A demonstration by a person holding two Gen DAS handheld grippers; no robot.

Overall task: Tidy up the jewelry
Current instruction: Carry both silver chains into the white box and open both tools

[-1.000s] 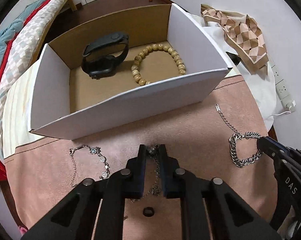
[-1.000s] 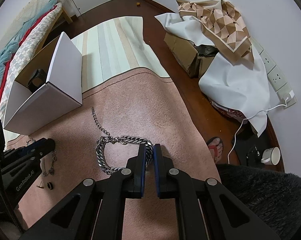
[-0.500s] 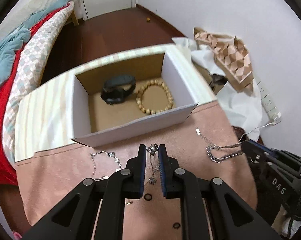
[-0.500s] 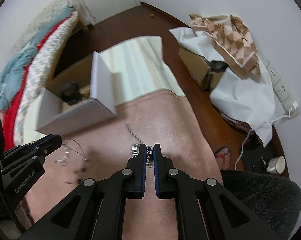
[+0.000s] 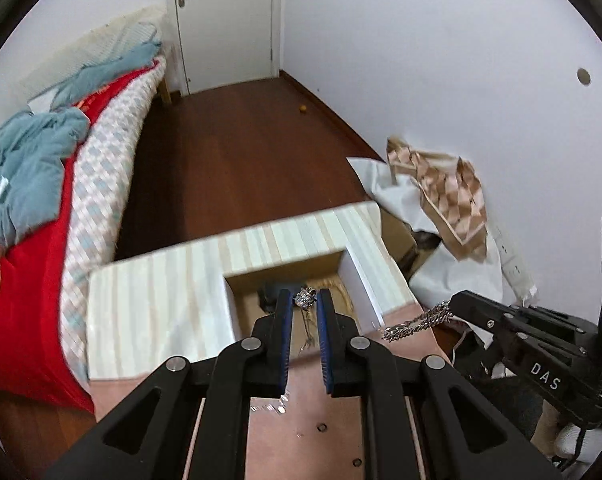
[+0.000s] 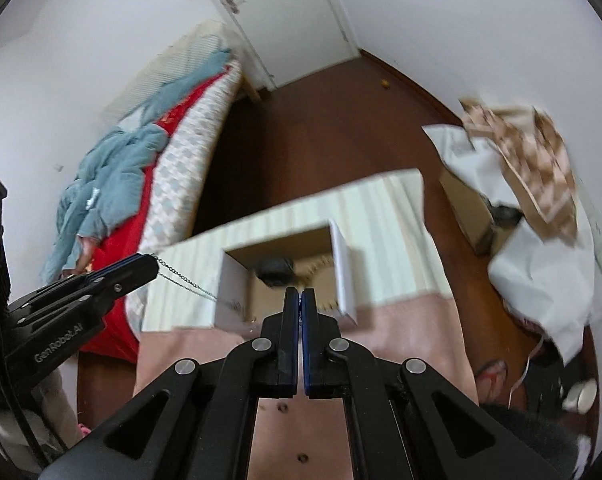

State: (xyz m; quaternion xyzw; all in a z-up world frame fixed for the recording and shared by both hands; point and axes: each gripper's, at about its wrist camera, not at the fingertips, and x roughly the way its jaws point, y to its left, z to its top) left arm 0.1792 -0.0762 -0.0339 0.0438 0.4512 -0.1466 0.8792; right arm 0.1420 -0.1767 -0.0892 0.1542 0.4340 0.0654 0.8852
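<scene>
My left gripper (image 5: 304, 300) is shut on a thin silver chain (image 5: 305, 299) that hangs down between its fingers, lifted high above the pink mat. In the right wrist view the left gripper (image 6: 147, 266) trails that thin chain (image 6: 185, 282). My right gripper (image 6: 299, 298) is shut on a thick silver curb bracelet (image 5: 415, 324), which dangles from its tip in the left wrist view. The white cardboard box (image 5: 363, 284) lies below both grippers. It holds a black smartwatch (image 6: 275, 268) and a wooden bead bracelet (image 6: 317, 266).
Another thin chain (image 5: 267, 406) and small rings (image 5: 321, 427) lie on the pink mat (image 6: 401, 344). A striped cloth (image 5: 161, 292) is under the box. A bed (image 5: 81, 200) is at left. Covered boxes with a patterned scarf (image 5: 449, 196) stand at right.
Both grippers have risen well above the mat, each carrying its chain, and the view has tilted up toward the room. The box now looks small below them.
</scene>
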